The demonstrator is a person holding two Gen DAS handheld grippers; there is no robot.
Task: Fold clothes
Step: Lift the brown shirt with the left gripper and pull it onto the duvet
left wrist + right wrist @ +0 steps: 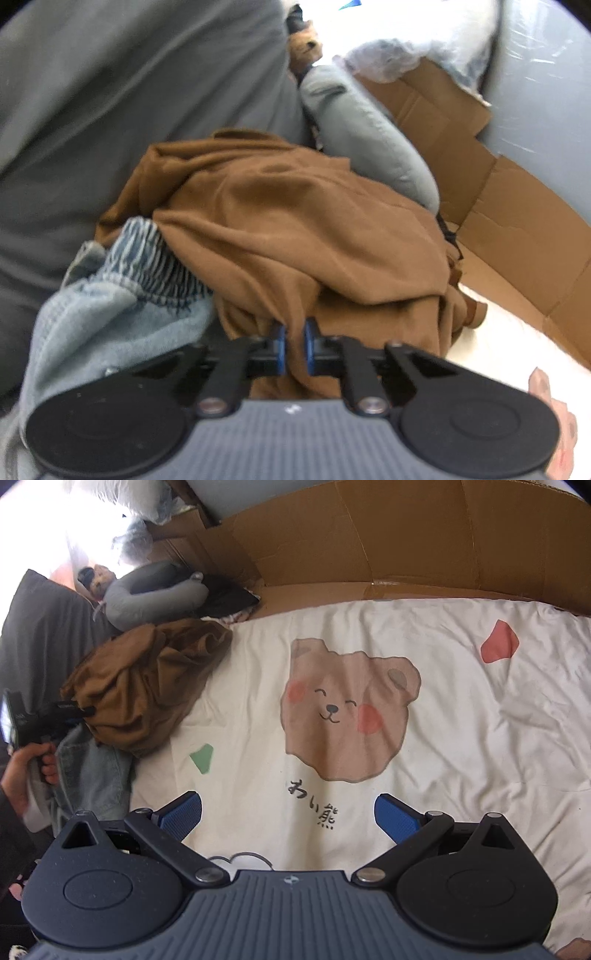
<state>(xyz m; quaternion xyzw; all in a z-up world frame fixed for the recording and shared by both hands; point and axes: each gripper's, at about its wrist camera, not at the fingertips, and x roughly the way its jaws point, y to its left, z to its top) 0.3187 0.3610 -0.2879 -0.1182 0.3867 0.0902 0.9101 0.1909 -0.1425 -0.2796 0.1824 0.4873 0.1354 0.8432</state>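
Observation:
A crumpled brown garment [295,229] lies in a heap on the bed, partly over a pair of light blue jeans [122,306]. My left gripper [294,341] is shut on a fold at the brown garment's near edge, cloth pinched between its blue pads. In the right wrist view the same brown garment [147,686] sits at the left with the jeans [92,771] below it, and the left gripper [79,714] is held by a hand against the heap. My right gripper [288,818] hovers open over the cream bedsheet [461,757], holding nothing.
A grey neck pillow [365,136] lies behind the heap, beside a dark grey pillow [129,92]. Flattened cardboard [369,539] lines the wall along the bed's far edge. The sheet carries a bear print [343,709]. A small plush toy [304,48] sits at the back.

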